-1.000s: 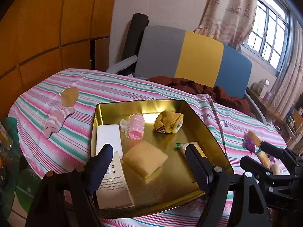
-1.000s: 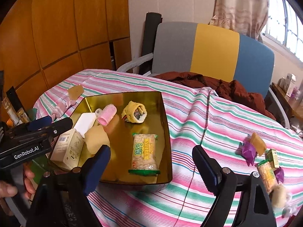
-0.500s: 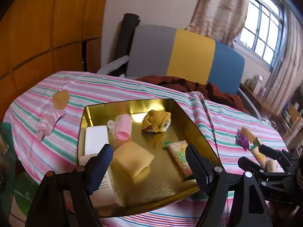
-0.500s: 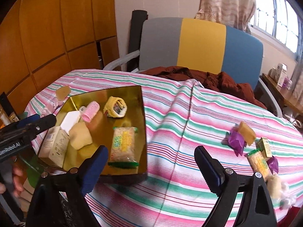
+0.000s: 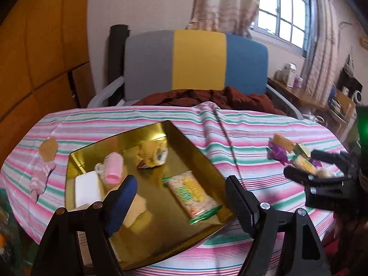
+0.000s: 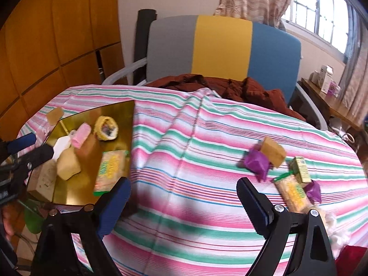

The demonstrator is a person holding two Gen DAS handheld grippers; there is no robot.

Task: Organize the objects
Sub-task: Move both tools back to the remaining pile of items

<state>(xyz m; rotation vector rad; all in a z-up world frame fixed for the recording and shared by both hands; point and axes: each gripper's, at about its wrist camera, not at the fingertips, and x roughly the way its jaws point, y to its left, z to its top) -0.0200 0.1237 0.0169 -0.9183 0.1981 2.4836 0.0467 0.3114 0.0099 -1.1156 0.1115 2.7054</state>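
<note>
A gold tray (image 5: 188,142) on the striped cloth holds a pink hair roller (image 5: 112,168), a yellow rolled cloth (image 5: 150,154), a snack pack (image 5: 193,193), a white box (image 5: 87,188) and a tan sponge (image 5: 135,209). My left gripper (image 5: 180,181) hovers open over the tray's near edge, nothing between its fingers. My right gripper (image 6: 182,181) is open and empty above bare cloth, between the tray (image 6: 131,124) and a cluster at the right: purple wrappers (image 6: 256,164), a tan block (image 6: 273,153), a small green box (image 6: 300,170) and a second snack pack (image 6: 292,193).
A pink sock (image 5: 40,177) and a tan piece (image 5: 48,149) lie left of the tray. Behind the table stands a grey, yellow and blue chair (image 5: 197,59) with a brown jacket (image 5: 207,96) on it. White fluff (image 6: 333,225) sits near the table's right edge.
Both grippers have swung to the right across the table, so the tray has slid left in both views. The cluster of snacks is now closer to the right gripper.
</note>
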